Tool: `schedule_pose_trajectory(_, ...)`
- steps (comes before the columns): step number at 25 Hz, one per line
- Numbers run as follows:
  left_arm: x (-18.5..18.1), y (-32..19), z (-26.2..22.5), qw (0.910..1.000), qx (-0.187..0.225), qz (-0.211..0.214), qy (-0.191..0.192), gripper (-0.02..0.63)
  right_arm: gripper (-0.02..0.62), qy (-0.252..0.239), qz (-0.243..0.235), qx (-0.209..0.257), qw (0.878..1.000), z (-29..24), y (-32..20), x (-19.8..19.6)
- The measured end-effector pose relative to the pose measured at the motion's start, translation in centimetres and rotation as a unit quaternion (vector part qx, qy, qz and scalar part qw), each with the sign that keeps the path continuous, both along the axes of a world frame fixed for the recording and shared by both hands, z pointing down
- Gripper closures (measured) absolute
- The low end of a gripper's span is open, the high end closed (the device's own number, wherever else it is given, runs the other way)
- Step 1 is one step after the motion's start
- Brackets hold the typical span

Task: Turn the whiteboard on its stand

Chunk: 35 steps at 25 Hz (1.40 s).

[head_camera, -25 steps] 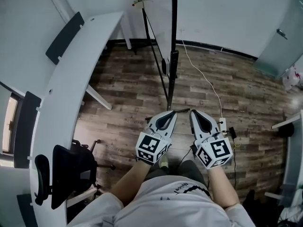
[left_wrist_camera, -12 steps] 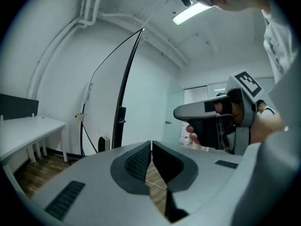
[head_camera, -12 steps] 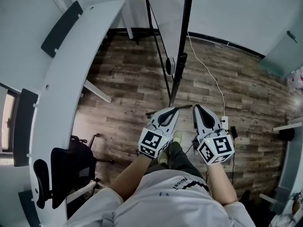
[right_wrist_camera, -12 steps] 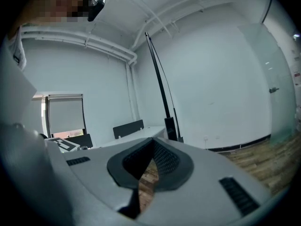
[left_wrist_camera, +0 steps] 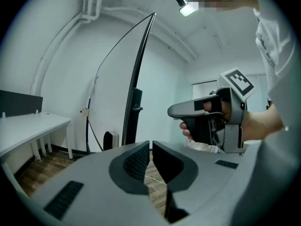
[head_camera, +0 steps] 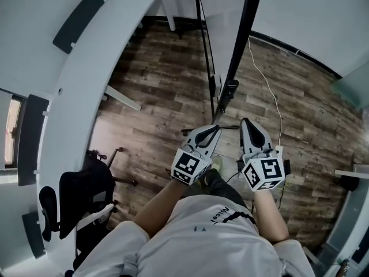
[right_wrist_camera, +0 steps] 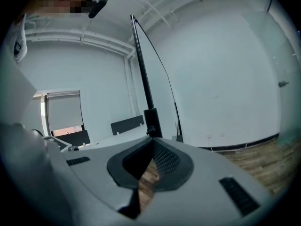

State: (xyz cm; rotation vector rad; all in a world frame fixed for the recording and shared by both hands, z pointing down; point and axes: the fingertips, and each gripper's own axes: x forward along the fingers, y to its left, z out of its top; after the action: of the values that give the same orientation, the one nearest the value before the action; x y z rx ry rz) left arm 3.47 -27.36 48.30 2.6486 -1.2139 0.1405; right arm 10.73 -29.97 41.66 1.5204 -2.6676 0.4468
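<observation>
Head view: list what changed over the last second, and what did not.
The person stepped forward, bringing the left gripper and right gripper closer to the whiteboard stand. Its post now looks larger and sits farther right in the frame. Nothing was taken hold of or let go. Both grippers stayed shut, empty and side by side, and the desk stayed put.

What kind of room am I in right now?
Likely an office or workroom: a long white desk with dark divider panels, a black swivel office chair and a black-framed whiteboard on its stand.
</observation>
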Motion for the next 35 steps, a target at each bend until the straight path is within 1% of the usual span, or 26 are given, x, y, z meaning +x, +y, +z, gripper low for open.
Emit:
schedule_pose_trajectory(4, -0.7, -2.1, 1.9, 0.9997, -0.014, -0.019, -0.012, 0.592, 0.583, -0.002, -0.015, -0.003, 1.0, 1.5, -2.6, -0.5)
schedule_pose_trajectory(8, -1.0, -3.4, 5.8, 0.9991, -0.039, -0.006, -0.014, 0.583, 0.583, 0.009, -0.017, -0.002, 1.0, 2.2, -3.6, -1.6)
schedule_pose_trajectory(11, -1.3, -4.6, 8.9, 0.998, -0.059, 0.013, -0.02, 0.537, 0.583, 0.016, -0.002, -0.009, 1.0, 3.1, -4.7, -2.1)
schedule_pose_trajectory(17, -1.8, -7.3, 15.7, 0.9931, -0.091, 0.045, -0.059, 0.495, 0.583, 0.027, 0.031, -0.024, 0.999, 4.1, -5.2, -2.0)
schedule_pose_trajectory(20, -1.6, -8.6, 19.8, 0.9876, -0.112, 0.063, -0.09, 0.491, 0.583, 0.033, 0.044, -0.03, 0.998, 4.9, -5.2, -1.6)
schedule_pose_trajectory(22, -1.6, -9.2, 22.2, 0.9835, -0.128, 0.074, -0.103, 0.475, 0.583, 0.034, 0.051, -0.032, 0.998, 5.5, -5.1, -1.5)
schedule_pose_trajectory(26, -0.5, -9.9, 24.5, 0.9797, -0.137, 0.105, -0.1, 0.46, 0.583, 0.04, 0.062, -0.038, 0.997, 7.0, -5.2, -1.3)
schedule_pose_trajectory(29, 0.9, -10.2, 24.7, 0.9789, -0.131, 0.13, -0.087, 0.46, 0.583, 0.043, 0.065, -0.039, 0.996, 7.8, -5.5, -1.4)
schedule_pose_trajectory(31, 1.7, -10.4, 24.6, 0.9781, -0.124, 0.144, -0.085, 0.46, 0.583, 0.044, 0.065, -0.039, 0.996, 7.9, -5.4, -1.7)
schedule_pose_trajectory(35, 2.2, -10.6, 24.4, 0.9779, -0.122, 0.155, -0.069, 0.46, 0.583, 0.043, 0.07, -0.037, 0.996, 8.0, -5.4, -1.7)
